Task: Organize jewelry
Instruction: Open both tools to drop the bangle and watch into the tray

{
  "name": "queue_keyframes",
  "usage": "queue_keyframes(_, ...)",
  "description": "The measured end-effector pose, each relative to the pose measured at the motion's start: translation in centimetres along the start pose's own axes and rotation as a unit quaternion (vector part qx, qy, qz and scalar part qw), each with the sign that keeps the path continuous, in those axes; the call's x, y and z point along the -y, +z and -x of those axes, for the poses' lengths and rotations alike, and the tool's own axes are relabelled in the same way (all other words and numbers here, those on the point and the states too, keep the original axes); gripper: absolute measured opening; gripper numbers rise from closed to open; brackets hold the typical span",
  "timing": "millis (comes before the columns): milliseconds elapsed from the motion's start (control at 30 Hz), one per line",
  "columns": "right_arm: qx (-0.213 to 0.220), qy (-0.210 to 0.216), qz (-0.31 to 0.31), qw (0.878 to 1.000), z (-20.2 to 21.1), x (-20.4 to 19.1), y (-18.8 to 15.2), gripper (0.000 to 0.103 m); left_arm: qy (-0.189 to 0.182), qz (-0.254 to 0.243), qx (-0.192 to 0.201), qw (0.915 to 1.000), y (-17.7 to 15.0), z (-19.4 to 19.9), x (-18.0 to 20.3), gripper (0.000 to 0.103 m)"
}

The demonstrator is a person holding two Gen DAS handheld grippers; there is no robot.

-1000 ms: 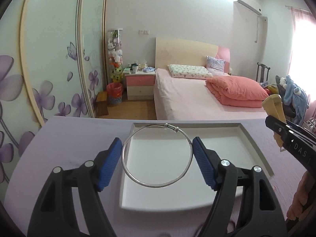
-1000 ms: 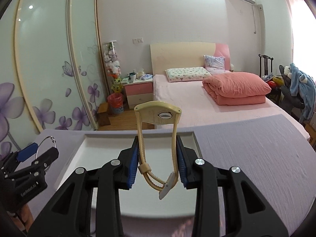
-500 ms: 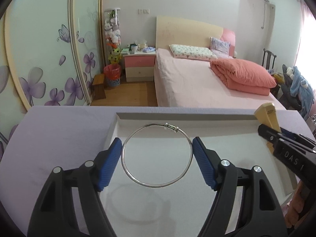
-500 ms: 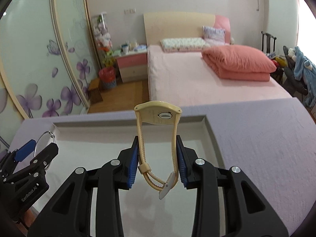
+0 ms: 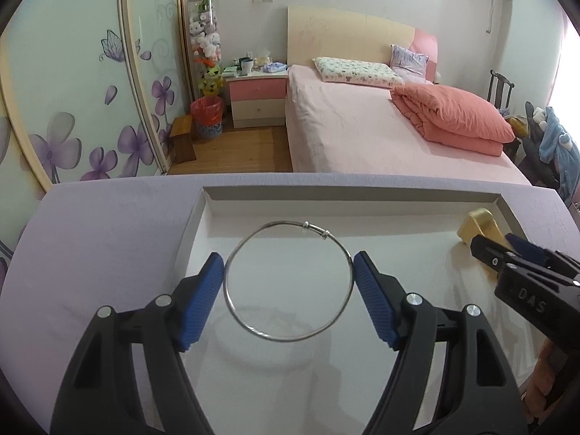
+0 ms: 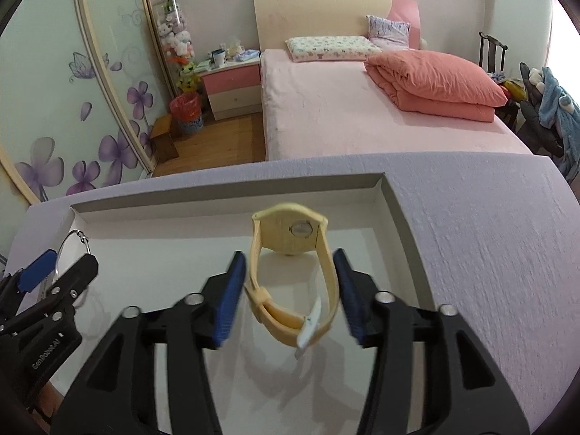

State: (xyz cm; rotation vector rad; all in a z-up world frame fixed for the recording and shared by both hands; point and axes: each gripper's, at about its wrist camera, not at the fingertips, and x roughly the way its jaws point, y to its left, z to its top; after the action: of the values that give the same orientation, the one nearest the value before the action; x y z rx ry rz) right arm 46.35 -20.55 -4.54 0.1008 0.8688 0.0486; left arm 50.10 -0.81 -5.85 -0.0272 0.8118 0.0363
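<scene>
The right gripper (image 6: pixel 288 290) has just been opening: its blue pads now stand clear of the yellow wristwatch (image 6: pixel 290 272) on both sides, and the watch sits between them inside the shallow white tray (image 6: pixel 232 201), case toward the far wall, strap loop toward the camera. The left gripper (image 5: pixel 288 302) is clamped on the thin silver bangle (image 5: pixel 288 281), its ribbed pads pressing the ring's left and right edges and holding it tilted above the tray floor, where the ring's shadow falls just below it. Both pieces are thus inside the tray on the lilac tabletop (image 6: pixel 471 253), watch to the right, bangle to the left. To finish this step well, I would judge that the right hand should back straight out along its fingers so neither pad catches the strap and drags the watch, while the left lowers the bangle until it nearly lies flat before letting go, since a thin ring dropped on edge is likely to roll. The right wrist view shows the watch's case back, clasp and the gaps beside the pads; the left wrist view shows only a yellow corner of it behind the other gripper's tips, but alone shows the bangle's whole ring and its sliding knots.
</scene>
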Motion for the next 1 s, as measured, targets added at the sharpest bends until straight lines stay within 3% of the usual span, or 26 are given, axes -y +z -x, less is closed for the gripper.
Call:
queue_keyframes(500, 0.062, 0.011, -0.003, 0.998, 4.8, 1.6, -1.1, 0.061, 0.001, 0.014, 0.046, 0.9988, -1.0, 4.3, -2.1, 0.074)
queue_keyframes(833, 0.093, 0.012, 0.004, 0.996, 7.9, 2.1, -3.6, 0.061, 0.025, 0.017, 0.079, 0.9964, -4.0, 8.3, -3.7, 0.081)
queue_keyframes(1000, 0.104, 0.019, 0.017, 0.994, 10.1, 1.8, -5.7, 0.061, 0.014, 0.017, 0.09, 0.9957, -6.8, 11.2, -4.2, 0.083)
